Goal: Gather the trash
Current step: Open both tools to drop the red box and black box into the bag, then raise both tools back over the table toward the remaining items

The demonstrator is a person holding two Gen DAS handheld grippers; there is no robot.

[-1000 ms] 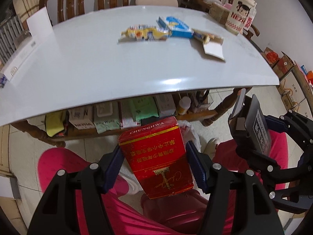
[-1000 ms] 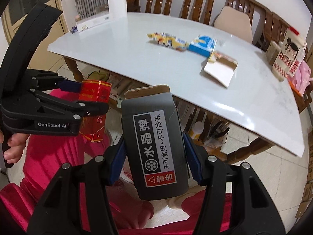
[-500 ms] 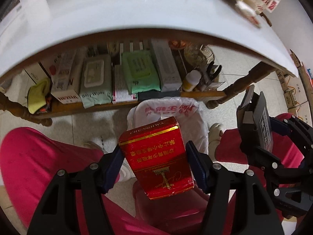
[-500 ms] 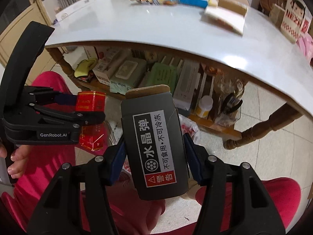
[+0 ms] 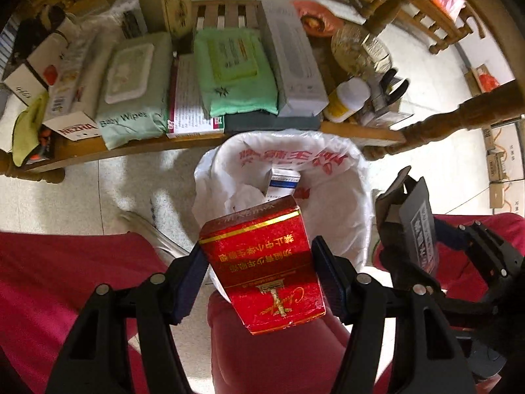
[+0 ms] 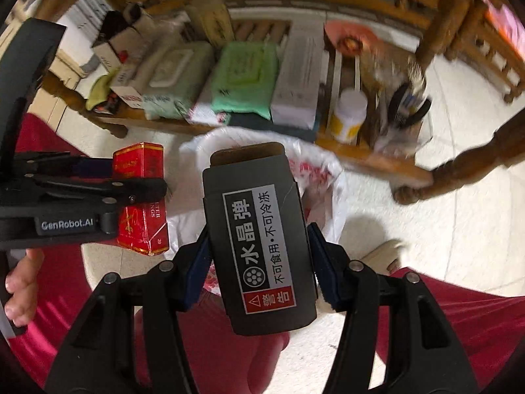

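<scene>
Two pieces of trash are held, neither dropped yet. Nearest, the left tool clamps a glossy red cardboard cigarette pack; the right tool clamps a matte black cardboard box. Beyond hangs the white plastic bin bag, one small white carton already inside.

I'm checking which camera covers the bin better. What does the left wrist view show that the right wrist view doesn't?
Only the left wrist view looks into the white bag-lined bin and shows a blue-and-white box already inside it.

Only the right wrist view shows the front label of the black box clamped in the right gripper, and a hand on the left gripper's handle.

Both show the red carton clamped in the left gripper, the bin, and the cluttered wooden shelf.
</scene>
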